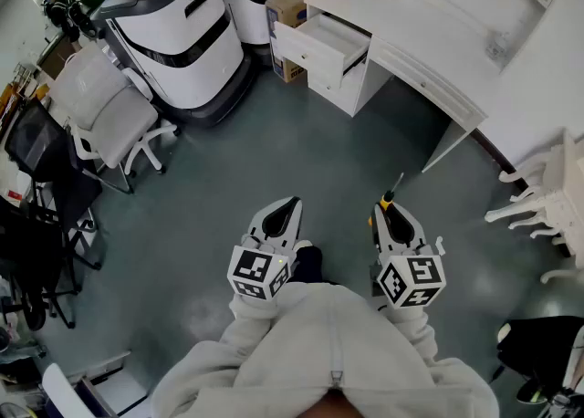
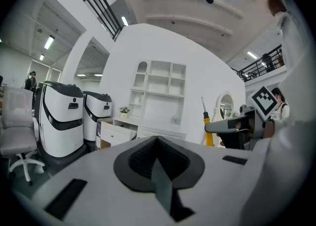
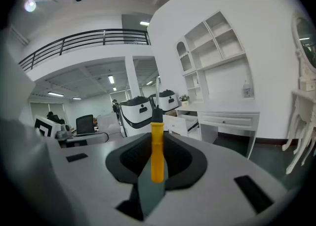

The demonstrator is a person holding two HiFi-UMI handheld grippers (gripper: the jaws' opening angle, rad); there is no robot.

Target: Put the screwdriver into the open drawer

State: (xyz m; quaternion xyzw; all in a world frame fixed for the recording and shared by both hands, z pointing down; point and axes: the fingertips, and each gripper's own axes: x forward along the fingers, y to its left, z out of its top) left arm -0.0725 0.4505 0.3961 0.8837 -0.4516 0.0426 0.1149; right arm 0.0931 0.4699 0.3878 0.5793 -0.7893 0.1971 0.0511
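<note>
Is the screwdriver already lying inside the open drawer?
No, the yellow-handled screwdriver is clamped in the right gripper's jaws, across the floor from the open drawer.

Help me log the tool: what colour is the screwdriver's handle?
The screwdriver handle is yellow-orange, black near the shaft; clearest in the right gripper view.

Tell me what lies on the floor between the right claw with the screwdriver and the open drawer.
Nothing: the head view shows only bare grey floor between the right claw, shut on the screwdriver, and the open drawer.
</note>
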